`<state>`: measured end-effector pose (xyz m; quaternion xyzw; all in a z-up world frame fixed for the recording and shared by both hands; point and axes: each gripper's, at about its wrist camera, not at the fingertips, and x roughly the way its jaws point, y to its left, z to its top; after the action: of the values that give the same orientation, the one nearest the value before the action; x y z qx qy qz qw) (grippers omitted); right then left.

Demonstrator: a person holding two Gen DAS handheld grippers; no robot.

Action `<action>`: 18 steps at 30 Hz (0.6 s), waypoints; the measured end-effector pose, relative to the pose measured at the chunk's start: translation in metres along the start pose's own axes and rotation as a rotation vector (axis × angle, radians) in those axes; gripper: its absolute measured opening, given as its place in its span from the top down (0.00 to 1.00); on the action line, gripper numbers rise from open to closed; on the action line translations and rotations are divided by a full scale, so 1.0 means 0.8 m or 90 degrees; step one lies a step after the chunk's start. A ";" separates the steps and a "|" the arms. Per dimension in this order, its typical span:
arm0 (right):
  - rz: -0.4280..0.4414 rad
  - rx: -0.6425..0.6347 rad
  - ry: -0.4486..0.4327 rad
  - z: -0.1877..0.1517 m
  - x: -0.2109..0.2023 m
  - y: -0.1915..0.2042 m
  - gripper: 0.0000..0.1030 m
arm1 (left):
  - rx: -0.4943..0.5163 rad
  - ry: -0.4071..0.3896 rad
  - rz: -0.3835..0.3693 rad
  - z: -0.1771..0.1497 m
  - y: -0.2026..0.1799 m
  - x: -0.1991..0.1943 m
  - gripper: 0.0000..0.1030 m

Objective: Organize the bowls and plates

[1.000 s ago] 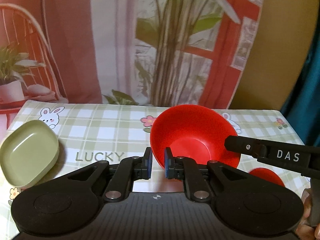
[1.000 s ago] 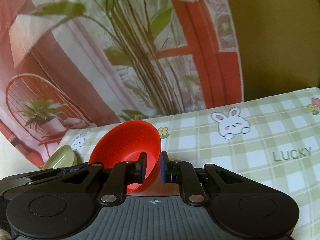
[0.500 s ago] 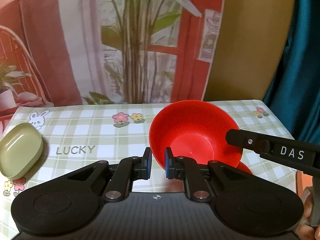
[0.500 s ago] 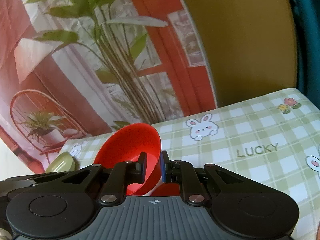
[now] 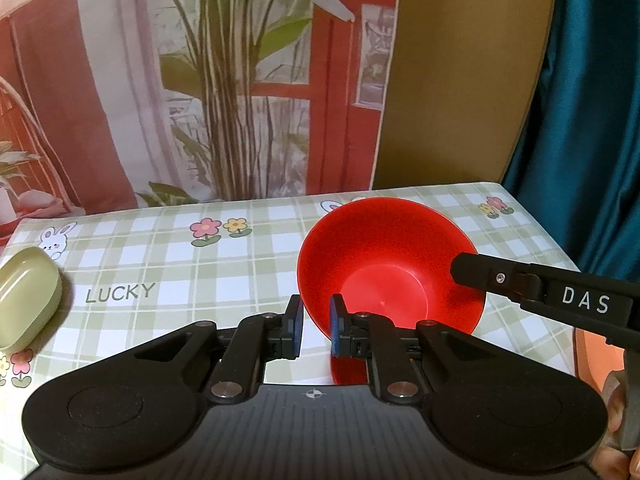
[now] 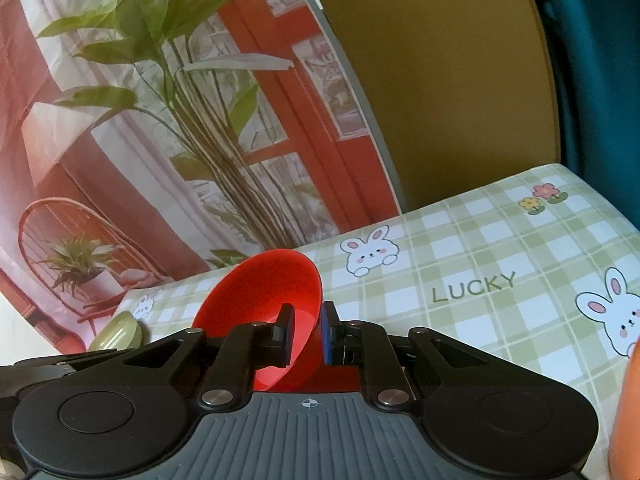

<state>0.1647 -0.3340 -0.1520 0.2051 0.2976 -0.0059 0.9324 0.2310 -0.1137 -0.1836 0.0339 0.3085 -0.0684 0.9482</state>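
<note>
Both tongs (image 5: 316, 330) (image 6: 307, 334) clamped on red bowl's (image 5: 384, 264) rim — green dish (image 5: 28, 304) (left view) clearer.

A glossy red bowl (image 5: 390, 268) is held tilted above the checked cloth; a green dish (image 5: 26, 300) is set well apart.

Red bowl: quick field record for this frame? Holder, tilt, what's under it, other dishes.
held item: red bowl
left gripper: shut on the bowl's near rim
right gripper: shut on the opposite rim
bowl pose: tilted, lifted off the tablecloth
under bowl: a red patch; cannot tell what it is
other dish: green dish, far left edge of table, apart from the bowl
</note>
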 end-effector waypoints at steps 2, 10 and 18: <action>0.001 0.007 0.000 -0.002 -0.002 -0.004 0.86 | 0.003 0.004 -0.002 -0.002 -0.003 0.001 0.85; 0.001 0.020 0.000 -0.006 -0.006 -0.016 0.86 | 0.015 0.015 -0.004 -0.005 -0.011 0.006 0.85; -0.001 0.033 0.000 -0.010 -0.012 -0.026 0.86 | 0.017 0.028 -0.007 -0.007 -0.016 0.009 0.85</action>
<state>0.1497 -0.3506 -0.1608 0.2290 0.2978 -0.0142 0.9267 0.2317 -0.1262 -0.1926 0.0466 0.3281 -0.0767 0.9404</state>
